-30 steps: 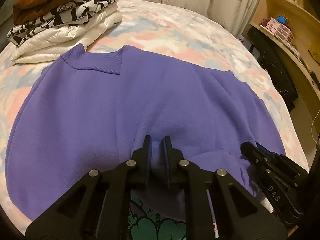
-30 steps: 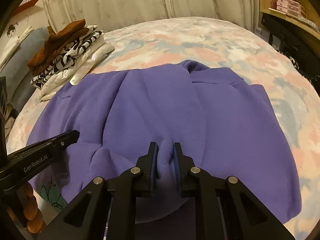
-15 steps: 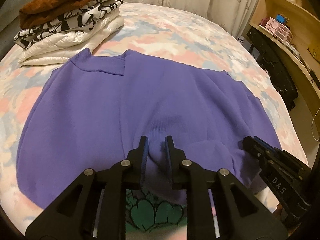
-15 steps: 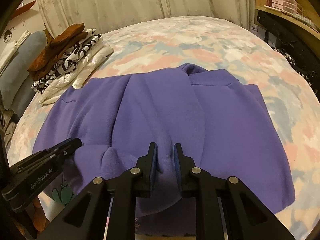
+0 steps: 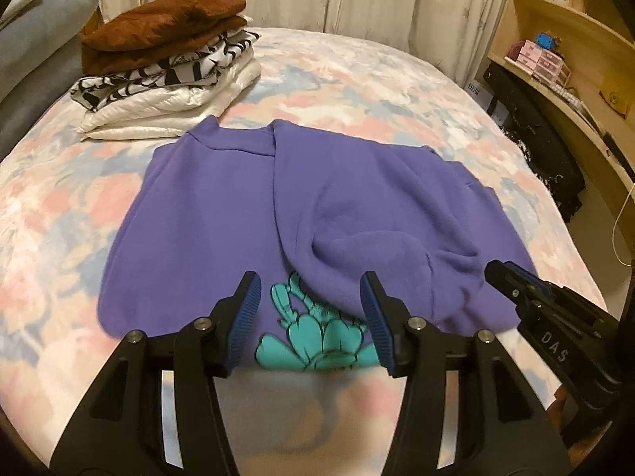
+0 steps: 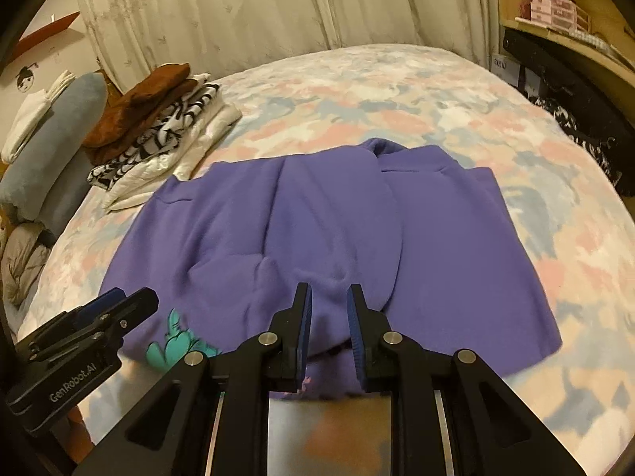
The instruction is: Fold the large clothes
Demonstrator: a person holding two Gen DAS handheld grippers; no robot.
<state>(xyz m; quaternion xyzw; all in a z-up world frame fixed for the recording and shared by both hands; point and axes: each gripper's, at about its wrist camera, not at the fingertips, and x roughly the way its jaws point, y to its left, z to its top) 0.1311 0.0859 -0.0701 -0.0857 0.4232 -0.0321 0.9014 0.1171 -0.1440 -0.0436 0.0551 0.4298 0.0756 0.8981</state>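
A purple sweater [image 5: 206, 214] lies on the bed, its collar toward the far side and its sides folded over the middle. A teal print [image 5: 313, 341] shows at its near hem. My left gripper [image 5: 309, 281] hovers above that hem, its jaws opening, with nothing pinched between the blue pads. My right gripper [image 6: 328, 289] is shut on a bunched fold of the sweater [image 6: 456, 238] near the hem. The right wrist view shows the left gripper [image 6: 131, 305] at lower left. In the left wrist view the right gripper [image 5: 500, 269] is at lower right.
A stack of folded clothes [image 5: 166, 67], brown on top, sits at the far left of the floral bedsheet [image 5: 357, 79]. A grey pillow [image 6: 51, 150] lies beyond it. Wooden shelves [image 5: 555, 59] with small boxes stand along the right, curtains behind.
The left gripper let go of the purple fold and opened wide. Both grippers rose and drew back toward the near edge, and the teal print is now uncovered.
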